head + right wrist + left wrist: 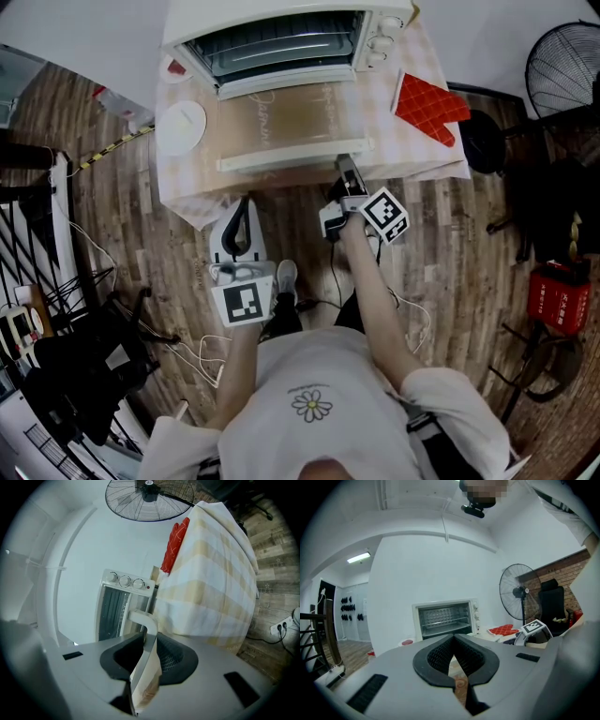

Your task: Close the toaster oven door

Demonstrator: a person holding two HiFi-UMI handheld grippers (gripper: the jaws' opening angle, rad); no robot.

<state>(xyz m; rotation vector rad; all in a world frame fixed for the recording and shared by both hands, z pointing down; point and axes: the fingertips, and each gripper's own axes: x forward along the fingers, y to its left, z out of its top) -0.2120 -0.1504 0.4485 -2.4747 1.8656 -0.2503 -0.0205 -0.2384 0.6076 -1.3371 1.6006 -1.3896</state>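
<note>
Right tongs (345,169) pinching the handle (295,156)
Flat open before the toaster oven (281,33) lies its door (281,120); left tongs (241,208), pressed together and empty, hang just short of that handle.

Soft, even light from a ceiling strip light (358,557); gripper views bulge, corners black.

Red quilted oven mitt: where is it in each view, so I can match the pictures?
Head view: the red quilted oven mitt lies upper right on the checked tablecloth.
Left gripper view: the mitt sits right of centre, below the black fan.
Right gripper view: the mitt shows upper centre, along the tablecloth's edge.
Shared landmark: the white toaster oven, near the mitt in all three.
</note>
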